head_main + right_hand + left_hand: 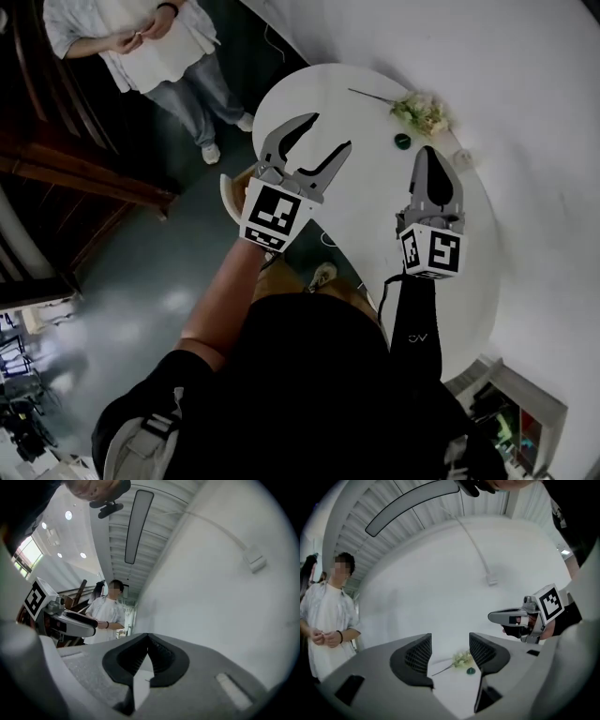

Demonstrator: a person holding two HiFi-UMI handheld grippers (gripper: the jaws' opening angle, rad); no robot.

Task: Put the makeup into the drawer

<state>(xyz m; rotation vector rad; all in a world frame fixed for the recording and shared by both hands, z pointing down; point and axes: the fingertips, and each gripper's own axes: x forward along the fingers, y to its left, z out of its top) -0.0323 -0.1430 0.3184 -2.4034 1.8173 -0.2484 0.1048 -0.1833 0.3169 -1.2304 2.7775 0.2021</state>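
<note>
The likeliest makeup is a small dark green round piece on the far part of the white worktop, just on the near side of a pale flower sprig; I can make out no drawer. The left tool hangs over the worktop with its jaws wide apart and empty, while the right tool has its jaws pressed together on nothing. The piece looks light, hard and smooth, so it may skid; I would take it low across its sides, squeezing gently.
</note>
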